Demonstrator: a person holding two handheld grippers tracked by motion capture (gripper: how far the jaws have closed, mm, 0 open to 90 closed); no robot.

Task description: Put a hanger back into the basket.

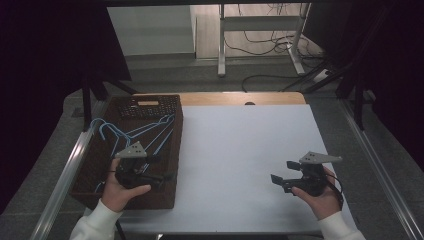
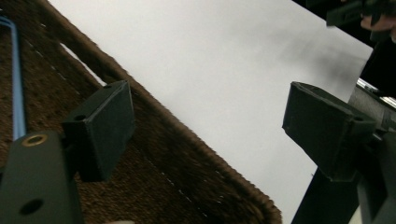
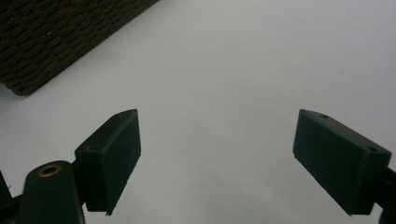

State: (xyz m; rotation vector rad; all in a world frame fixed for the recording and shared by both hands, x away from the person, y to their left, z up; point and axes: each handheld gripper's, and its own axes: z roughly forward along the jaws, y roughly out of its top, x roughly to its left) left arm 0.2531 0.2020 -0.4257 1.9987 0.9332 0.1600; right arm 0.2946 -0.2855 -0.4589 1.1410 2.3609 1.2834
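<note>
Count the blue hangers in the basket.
3, as far as the overlapping wires allow: the blue hangers lie stacked in the brown basket at the table's left, hooks toward its left wall. More may be hidden beneath the left gripper.

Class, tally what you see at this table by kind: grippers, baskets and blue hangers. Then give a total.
Grippers: 2, the left gripper and the right gripper
Brown woven basket: 1
Blue hangers: at least 2; they overlap in the basket, so the exact count is unclear
Total: at least 5
</note>
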